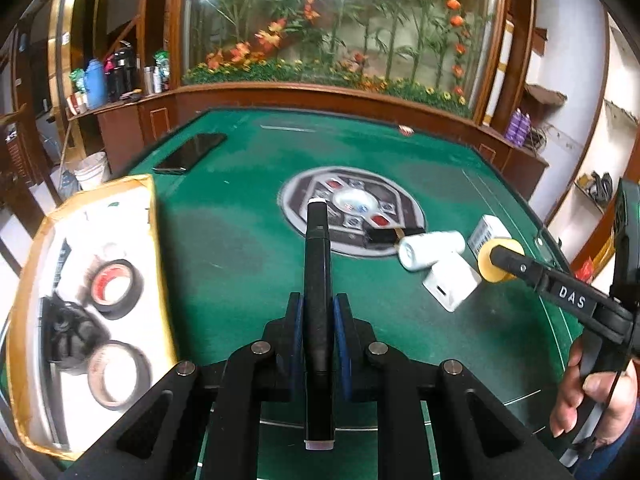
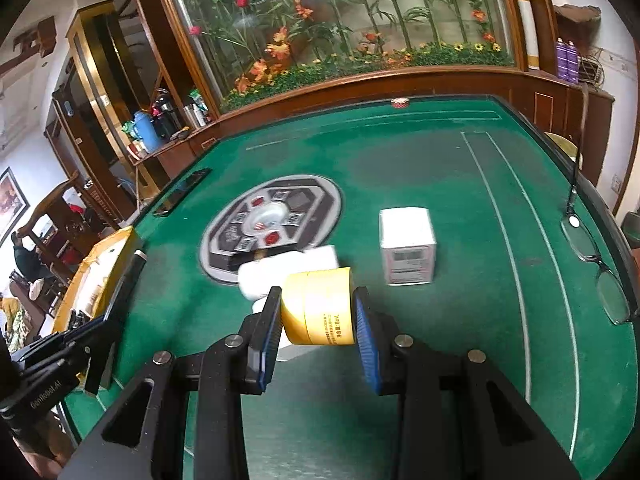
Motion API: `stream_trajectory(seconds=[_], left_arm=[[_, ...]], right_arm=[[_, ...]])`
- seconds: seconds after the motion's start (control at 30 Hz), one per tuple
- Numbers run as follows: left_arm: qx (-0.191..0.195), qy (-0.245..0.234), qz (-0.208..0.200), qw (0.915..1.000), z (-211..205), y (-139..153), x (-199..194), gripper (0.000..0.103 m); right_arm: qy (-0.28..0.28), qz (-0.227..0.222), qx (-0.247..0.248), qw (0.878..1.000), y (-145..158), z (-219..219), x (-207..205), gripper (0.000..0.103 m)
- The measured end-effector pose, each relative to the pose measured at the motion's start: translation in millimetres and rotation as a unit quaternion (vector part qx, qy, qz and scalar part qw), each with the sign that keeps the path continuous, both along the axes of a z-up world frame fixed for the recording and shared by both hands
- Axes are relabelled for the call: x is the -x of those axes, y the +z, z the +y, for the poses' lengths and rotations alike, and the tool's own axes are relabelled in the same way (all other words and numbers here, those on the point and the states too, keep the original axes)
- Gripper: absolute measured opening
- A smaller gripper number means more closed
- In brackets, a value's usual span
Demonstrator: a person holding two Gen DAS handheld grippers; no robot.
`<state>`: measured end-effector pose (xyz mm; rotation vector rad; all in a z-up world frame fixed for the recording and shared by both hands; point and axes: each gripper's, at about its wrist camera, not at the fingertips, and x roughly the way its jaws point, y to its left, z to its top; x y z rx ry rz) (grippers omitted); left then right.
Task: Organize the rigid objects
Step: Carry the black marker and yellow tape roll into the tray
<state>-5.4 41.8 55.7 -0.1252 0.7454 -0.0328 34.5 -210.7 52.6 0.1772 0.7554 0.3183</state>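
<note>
My left gripper (image 1: 319, 312) is shut on a long black bar-shaped object (image 1: 318, 280) with a white tip, held above the green table (image 1: 224, 240). My right gripper (image 2: 316, 320) is shut on a yellow cylindrical jar (image 2: 320, 306), held just above the table; it also shows in the left wrist view (image 1: 500, 260). A yellow-rimmed cardboard box (image 1: 24, 360) at the left holds two tape rolls (image 1: 114, 286) and a black item (image 1: 68, 336). A white cylinder (image 1: 430, 249), a white adapter (image 1: 452, 286) and a small white carton (image 2: 406, 244) lie on the table.
A black phone (image 1: 190, 152) lies at the table's far left. Eyeglasses (image 2: 596, 268) lie at the right edge. A round control panel (image 1: 352, 210) sits at the table's centre. A wooden ledge with a flower display (image 1: 328, 40) stands behind.
</note>
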Motion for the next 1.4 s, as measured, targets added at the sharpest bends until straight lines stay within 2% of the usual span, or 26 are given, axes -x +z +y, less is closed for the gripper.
stream_trajectory(seconds=[0.17, 0.4, 0.6, 0.8, 0.93, 1.17, 1.4], left_arm=[[0.006, 0.024, -0.01, 0.9997, 24.7, 8.1, 9.3, 0.015], [0.016, 0.07, -0.017, 0.9973, 69.0, 12.1, 25.1, 0.015], [0.034, 0.124, -0.021, 0.9914, 117.2, 8.6, 44.3, 0.015], [0.055, 0.179, -0.006, 0.9823, 164.6, -8.8, 56.3, 0.015], [0.065, 0.195, 0.009, 0.9787, 180.9, -23.0, 59.7, 0.015], [0.073, 0.189, 0.021, 0.9791, 182.0, -36.2, 58.6, 0.015], [0.063, 0.196, 0.016, 0.9784, 184.8, -37.8, 63.9, 0.015]], right_arm=[[0.029, -0.013, -0.007, 0.999, 9.7, 31.0, 6.5, 0.033], [0.102, -0.019, -0.005, 0.995, 17.8, 97.6, 15.6, 0.033], [0.161, -0.033, -0.002, 0.986, 28.8, 153.7, 27.0, 0.033], [0.213, -0.038, -0.002, 0.976, 36.2, 209.7, 35.6, 0.034], [0.244, -0.029, 0.006, 0.969, 28.9, 245.4, 41.7, 0.034], [0.283, -0.014, 0.058, 0.957, 1.1, 291.6, 55.0, 0.034], [0.301, -0.001, 0.076, 0.951, -18.0, 303.6, 57.6, 0.034]])
